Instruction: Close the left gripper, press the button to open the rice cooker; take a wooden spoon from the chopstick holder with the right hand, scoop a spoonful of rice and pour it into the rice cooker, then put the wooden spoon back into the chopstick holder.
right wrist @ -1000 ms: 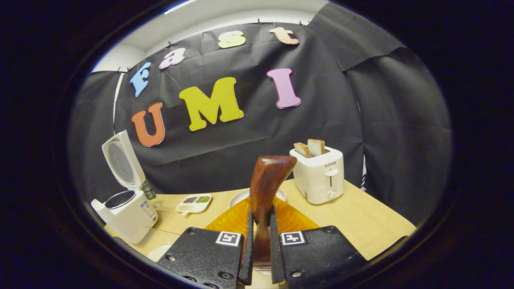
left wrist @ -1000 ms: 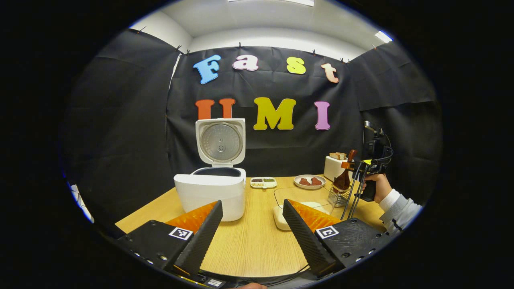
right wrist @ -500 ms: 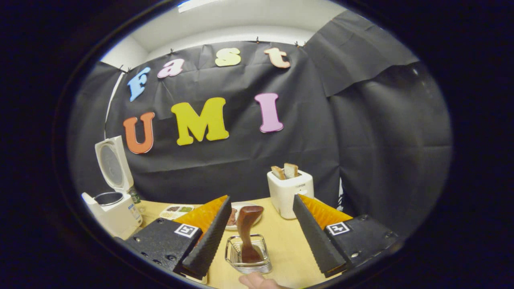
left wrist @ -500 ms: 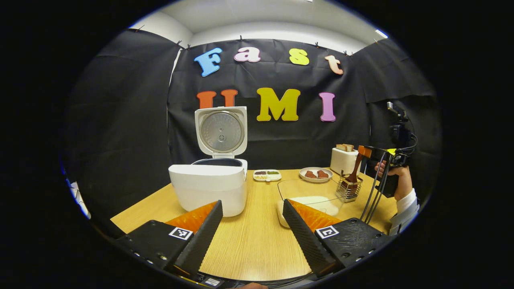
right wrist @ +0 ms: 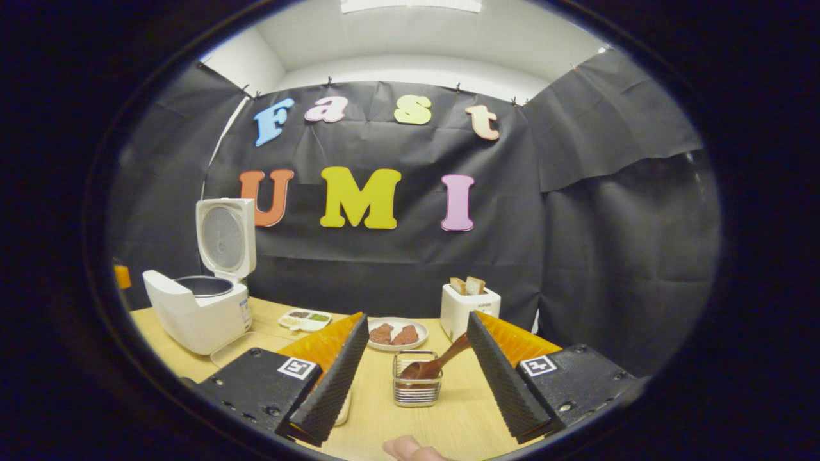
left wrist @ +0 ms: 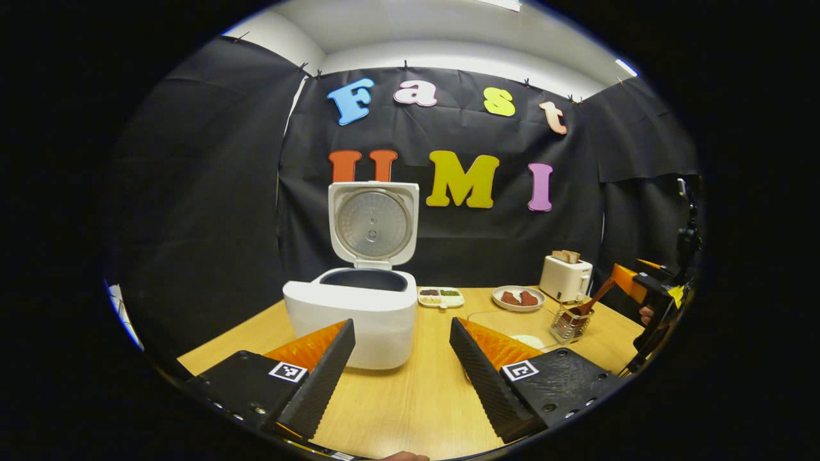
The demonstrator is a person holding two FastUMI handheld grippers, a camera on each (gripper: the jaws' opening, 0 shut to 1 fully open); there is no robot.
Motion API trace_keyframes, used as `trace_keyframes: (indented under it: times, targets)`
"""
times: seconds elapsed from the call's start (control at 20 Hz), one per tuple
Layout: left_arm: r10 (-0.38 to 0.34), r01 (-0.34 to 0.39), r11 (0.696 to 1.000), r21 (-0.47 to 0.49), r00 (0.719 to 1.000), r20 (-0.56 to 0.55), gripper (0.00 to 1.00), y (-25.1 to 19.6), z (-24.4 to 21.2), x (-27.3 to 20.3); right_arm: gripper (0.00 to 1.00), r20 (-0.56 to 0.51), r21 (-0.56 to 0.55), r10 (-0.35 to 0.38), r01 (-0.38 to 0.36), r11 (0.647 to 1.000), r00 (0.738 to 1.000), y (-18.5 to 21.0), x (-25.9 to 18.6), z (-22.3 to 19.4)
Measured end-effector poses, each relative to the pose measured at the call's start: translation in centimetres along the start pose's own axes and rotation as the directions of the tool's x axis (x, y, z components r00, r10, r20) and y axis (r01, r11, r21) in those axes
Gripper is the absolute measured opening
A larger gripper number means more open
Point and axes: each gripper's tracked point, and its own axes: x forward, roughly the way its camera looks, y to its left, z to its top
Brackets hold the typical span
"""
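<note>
In the left gripper view, the rice cooker (left wrist: 359, 314) sits left of centre on the wooden surface (left wrist: 416, 403), its lid (left wrist: 373, 221) standing upright and the dark inner pot exposed. The left claw (left wrist: 400, 371) fills the bottom of the frame, its two fingers spread wide apart with nothing between them. Right of the cooker, farther back, lie a small divided dish (left wrist: 440, 296) and a plate (left wrist: 519, 298) with brown pieces on it, then a white toaster (left wrist: 565, 276) with bread in its slots. A clear container (left wrist: 512, 320) with rice in it stands behind the left claw's right-hand finger. At the right, the wire chopstick holder (left wrist: 570, 323) holds the wooden spoon (left wrist: 592, 301), which leans to the right. At the far right edge the other claw shows in part, in front of the black cloth.

In the right gripper view, the rice cooker (right wrist: 202, 310) stands at the left with its lid up. The right claw (right wrist: 416, 378) is open at the bottom of the frame, fingers well apart and holding nothing. Between them, farther off on the surface (right wrist: 461, 416), stands the chopstick holder (right wrist: 416, 387) with the wooden spoon (right wrist: 439, 365) resting in it, handle tilted up to the right, apart from both fingers. Behind it sit the plate (right wrist: 394, 334) and the toaster (right wrist: 469, 307). A fingertip (right wrist: 410, 448) shows at the bottom edge.
</note>
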Motion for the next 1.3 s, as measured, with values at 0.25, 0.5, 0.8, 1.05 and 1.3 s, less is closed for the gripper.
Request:
trace_keyframes:
  times: [0.25, 0.5, 0.8, 1.05, 1.3]
  targets:
    - [-0.045, 0.044, 0.999, 0.031, 0.998, 0.049, 0.95, 1.1, 4.5, 3.4, 1.00, 0.012, 0.039, 0.039, -0.040, 0.998, 0.999, 1.3, -0.9, 0.8]
    - [-0.069, 0.054, 0.994, 0.090, 0.982, 0.175, 0.94, 2.2, 12.5, 8.3, 0.92, 0.056, 0.093, 0.081, -0.086, 0.992, 0.995, 2.4, -0.1, 1.2]
    - [-0.065, 0.058, 0.997, 0.041, 0.978, 0.198, 0.95, 3.5, 17.2, 17.0, 0.92, 0.053, 0.144, 0.157, -0.163, 0.976, 0.986, 4.4, 2.8, 0.1]
    - [-0.025, 0.030, 0.999, -0.024, 0.979, 0.204, 0.96, 5.1, 19.9, 24.3, 1.00, 0.108, 0.183, 0.146, -0.164, 0.969, 0.983, 3.4, 3.2, 1.4]
    - [0.016, -0.023, 0.999, 0.033, 0.979, 0.202, 0.95, 5.6, 21.2, 30.7, 1.00, 0.115, 0.174, 0.059, -0.079, 0.982, 0.992, 1.5, 3.7, 1.1]
